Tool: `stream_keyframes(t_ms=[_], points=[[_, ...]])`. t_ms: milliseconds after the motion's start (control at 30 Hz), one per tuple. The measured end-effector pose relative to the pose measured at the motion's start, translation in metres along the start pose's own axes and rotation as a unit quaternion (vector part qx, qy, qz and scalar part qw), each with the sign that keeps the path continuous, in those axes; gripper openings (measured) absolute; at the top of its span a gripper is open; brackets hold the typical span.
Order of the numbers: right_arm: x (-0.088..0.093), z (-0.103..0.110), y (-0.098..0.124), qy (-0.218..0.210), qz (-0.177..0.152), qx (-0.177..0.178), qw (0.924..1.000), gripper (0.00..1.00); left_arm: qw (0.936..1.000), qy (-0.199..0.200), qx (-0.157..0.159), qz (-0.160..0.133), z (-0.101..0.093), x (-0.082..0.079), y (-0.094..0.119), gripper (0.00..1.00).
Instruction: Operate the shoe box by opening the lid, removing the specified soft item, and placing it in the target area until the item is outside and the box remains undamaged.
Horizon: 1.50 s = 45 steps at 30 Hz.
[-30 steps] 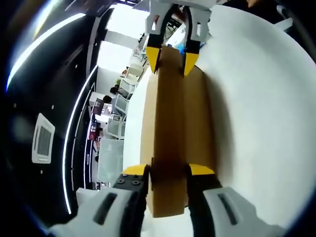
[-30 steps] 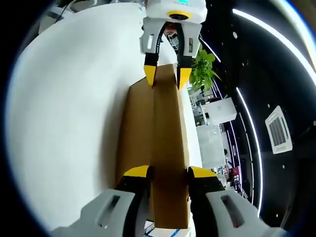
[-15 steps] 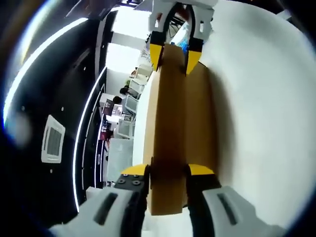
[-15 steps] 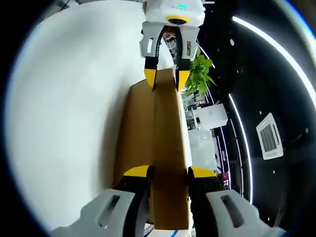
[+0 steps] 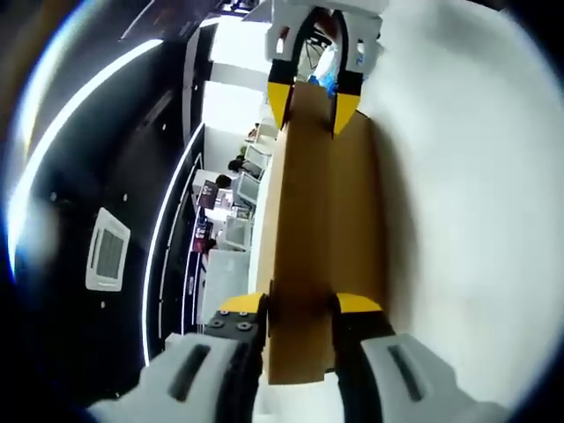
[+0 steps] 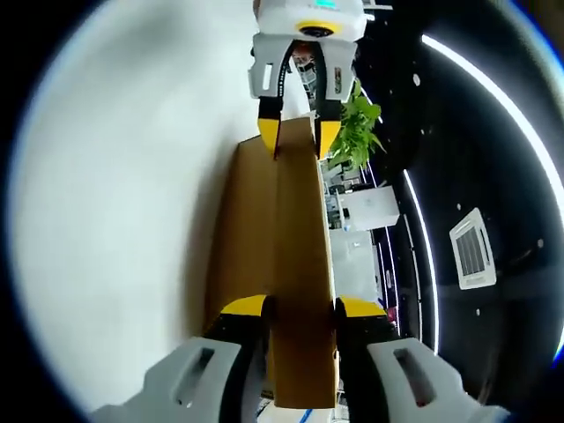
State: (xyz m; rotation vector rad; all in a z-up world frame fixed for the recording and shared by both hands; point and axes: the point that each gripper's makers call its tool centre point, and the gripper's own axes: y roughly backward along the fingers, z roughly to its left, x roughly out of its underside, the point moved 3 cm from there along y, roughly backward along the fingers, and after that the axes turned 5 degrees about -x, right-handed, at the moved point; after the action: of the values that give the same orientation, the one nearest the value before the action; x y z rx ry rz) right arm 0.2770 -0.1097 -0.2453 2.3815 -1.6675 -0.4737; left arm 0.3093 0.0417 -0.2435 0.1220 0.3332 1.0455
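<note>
Two ends of long brown cardboard shoe box (image 5: 308, 238) pinched as before, over white tabletop (image 5: 467, 229): left gripper (image 5: 300, 308) clamped on near end, right gripper (image 6: 298, 310) on opposite end. Views rolled slightly since; grips unchanged.

The shoe box (image 5: 304, 238) is matt brown cardboard, the counter (image 5: 467, 229) looks smooth, matt white, and each tool (image 6: 298, 310) seems plastic, white with yellow tips.

bright ceiling strips | glare on white surface | fisheye-warped, blurred edges
</note>
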Motion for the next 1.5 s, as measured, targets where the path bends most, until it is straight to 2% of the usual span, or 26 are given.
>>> stream_keyframes(t_ms=[667,800,1500], points=[[0.004,0.007,-0.004,0.024,0.006,0.009,0.9997,0.29,0.9998,0.018,-0.01,0.0,-0.006,0.0,-0.002,0.29],[0.004,0.009,-0.005,0.04,0.01,0.012,0.9991,0.29,0.9997,0.02,-0.01,0.0,-0.008,0.0,-0.002,0.29],[0.002,0.015,-0.006,0.032,0.011,0.015,0.9993,0.29,0.9997,0.016,-0.021,-0.002,-0.015,0.001,-0.003,0.29]])
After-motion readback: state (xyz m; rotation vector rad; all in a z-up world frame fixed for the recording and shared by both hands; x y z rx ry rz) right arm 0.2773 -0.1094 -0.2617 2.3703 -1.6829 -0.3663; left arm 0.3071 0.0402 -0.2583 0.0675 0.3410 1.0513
